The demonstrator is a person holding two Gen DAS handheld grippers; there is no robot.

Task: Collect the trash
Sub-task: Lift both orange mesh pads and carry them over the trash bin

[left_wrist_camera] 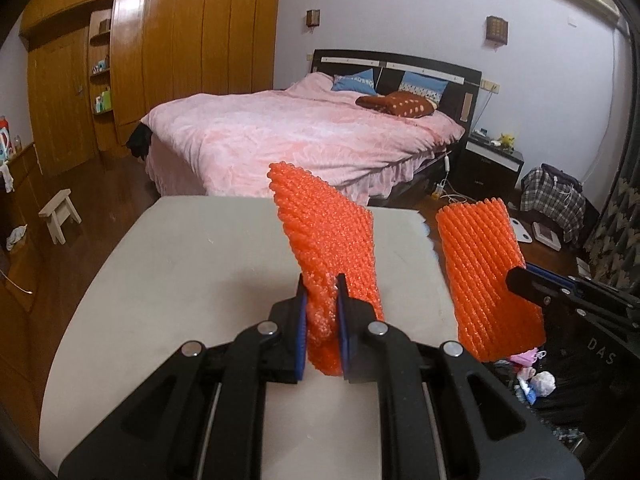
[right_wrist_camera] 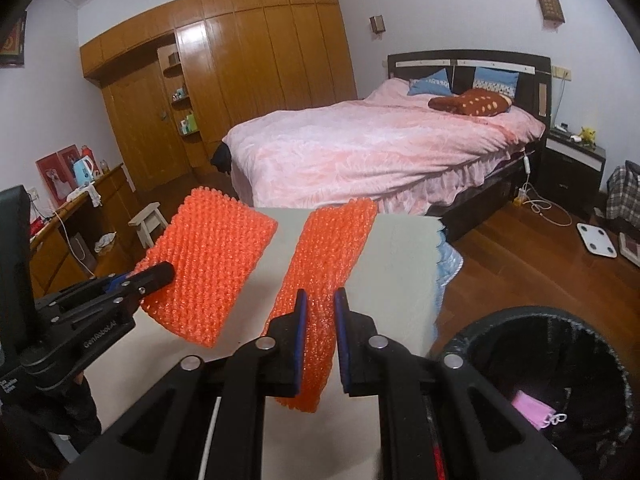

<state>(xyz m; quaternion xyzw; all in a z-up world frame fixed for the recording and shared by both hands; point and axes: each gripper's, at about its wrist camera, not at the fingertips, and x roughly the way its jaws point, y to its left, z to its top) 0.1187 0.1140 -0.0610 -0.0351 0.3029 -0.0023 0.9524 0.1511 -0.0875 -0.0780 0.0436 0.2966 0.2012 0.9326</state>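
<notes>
The left gripper (left_wrist_camera: 322, 280) points forward and somewhat downward, its two blue-padded jaws drawn close and clamped on an orange foam net (left_wrist_camera: 324, 240) that stands up from between the fingertips. The right gripper (right_wrist_camera: 320, 294) is pitched much the same, its jaws likewise nearly together and pinching a second orange foam net (right_wrist_camera: 320, 264) that rises ahead of its tips. The two grippers sit side by side, near each other but apart, each seen side-on from the other's camera.

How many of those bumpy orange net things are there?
2. One orange foam net is pinched in the left gripper, the other orange net in the right gripper, both above the table.
</notes>
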